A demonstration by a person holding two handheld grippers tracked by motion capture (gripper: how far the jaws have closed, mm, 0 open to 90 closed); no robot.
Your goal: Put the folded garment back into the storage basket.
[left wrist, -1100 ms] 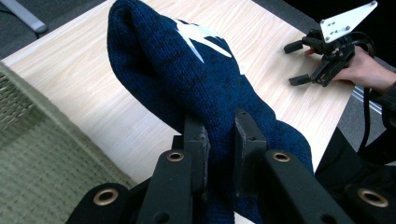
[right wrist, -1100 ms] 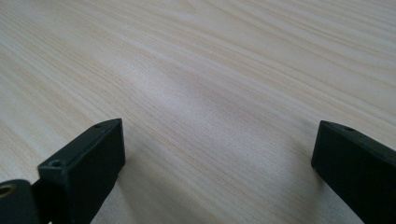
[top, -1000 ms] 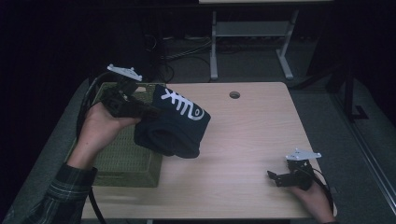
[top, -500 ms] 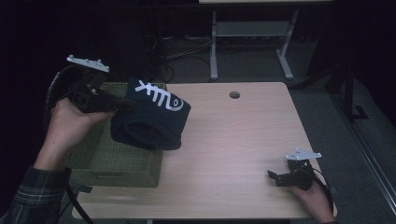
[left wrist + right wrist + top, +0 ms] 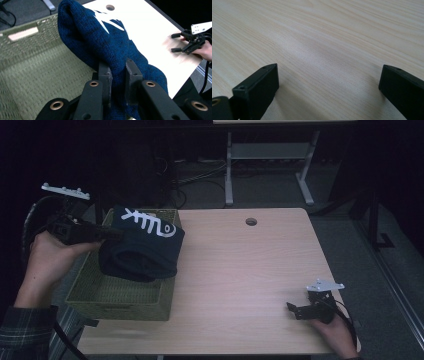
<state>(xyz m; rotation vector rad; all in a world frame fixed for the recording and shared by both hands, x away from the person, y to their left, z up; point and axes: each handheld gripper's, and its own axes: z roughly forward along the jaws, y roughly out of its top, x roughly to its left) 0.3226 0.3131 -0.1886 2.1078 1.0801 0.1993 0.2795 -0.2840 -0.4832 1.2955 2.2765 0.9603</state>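
A folded dark blue knitted garment (image 5: pixel 142 247) with a white pattern hangs over the green woven basket (image 5: pixel 107 295) at the table's left. My left gripper (image 5: pixel 107 235) is shut on the garment's edge, coming in from the left. In the left gripper view the two jaws pinch a fold of the blue knitted garment (image 5: pixel 110 50), with the basket (image 5: pixel 37 62) below it. My right gripper (image 5: pixel 292 310) rests near the table's front right corner, jaws spread wide. In the right gripper view the right gripper (image 5: pixel 329 80) has bare wood between its fingers.
The light wooden table (image 5: pixel 250 270) has a round cable hole (image 5: pixel 251 222) near its far edge. A metal stand (image 5: pixel 265 165) and cables lie on the dark floor behind the table. The other hand's gripper (image 5: pixel 186 41) shows far right in the left gripper view.
My left gripper has carried the blue garment leftwards, from the table beside the basket to above the basket. The right gripper has kept still.
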